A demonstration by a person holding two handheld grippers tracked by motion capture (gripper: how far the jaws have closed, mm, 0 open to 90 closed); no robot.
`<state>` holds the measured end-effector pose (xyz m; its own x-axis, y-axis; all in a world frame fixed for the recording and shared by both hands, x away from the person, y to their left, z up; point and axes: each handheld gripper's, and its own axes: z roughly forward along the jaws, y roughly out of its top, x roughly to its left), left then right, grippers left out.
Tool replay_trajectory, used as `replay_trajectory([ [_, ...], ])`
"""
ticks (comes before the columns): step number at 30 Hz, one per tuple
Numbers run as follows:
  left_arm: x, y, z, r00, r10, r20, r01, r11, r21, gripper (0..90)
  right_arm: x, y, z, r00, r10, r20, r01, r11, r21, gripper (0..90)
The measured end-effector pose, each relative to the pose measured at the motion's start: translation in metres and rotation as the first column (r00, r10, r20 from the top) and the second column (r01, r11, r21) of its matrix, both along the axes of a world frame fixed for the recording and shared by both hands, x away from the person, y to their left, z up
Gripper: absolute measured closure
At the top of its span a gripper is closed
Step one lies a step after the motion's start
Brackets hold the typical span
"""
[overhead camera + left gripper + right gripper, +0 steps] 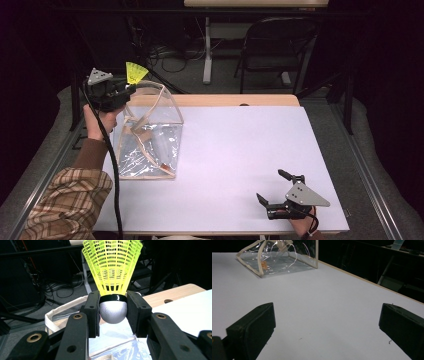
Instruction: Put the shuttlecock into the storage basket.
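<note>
Left gripper (131, 86) clamped on the grey cork of a yellow shuttlecock (113, 277), skirt up, held above the open mouth of the clear bag (148, 137) at the table's (240, 150) left. Right gripper (275, 192) idle, jaws spread, resting near the front edge. To drop it clean: centre the cork over the opening, lower past the cream rim, then release.

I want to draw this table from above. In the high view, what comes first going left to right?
Left gripper holding the yellow plastic shuttlecock → clear plastic bag with cream trim → bare white tabletop → right gripper, jaws open.
</note>
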<state>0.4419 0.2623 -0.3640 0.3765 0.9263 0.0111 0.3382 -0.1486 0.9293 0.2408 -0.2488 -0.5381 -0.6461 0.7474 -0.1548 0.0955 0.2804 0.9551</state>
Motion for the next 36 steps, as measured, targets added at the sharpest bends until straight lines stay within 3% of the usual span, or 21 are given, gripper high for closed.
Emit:
replay_trajectory([
  [17, -0.003, 0.004, -0.008, 0.9999, 0.001, -0.014, -0.001, 1.0000, -0.008, 64.7, 0.000, 0.000, 0.000, 1.0000, 0.002, 0.003, -0.002, 1.000, -0.002, 0.3],
  [36, 0.000, 0.009, -0.024, 0.9981, 0.003, -0.061, -0.003, 1.0000, -0.008, 64.7, 0.000, 0.000, 0.000, 1.0000, 0.004, 0.000, -0.004, 1.000, -0.004, 0.3],
])
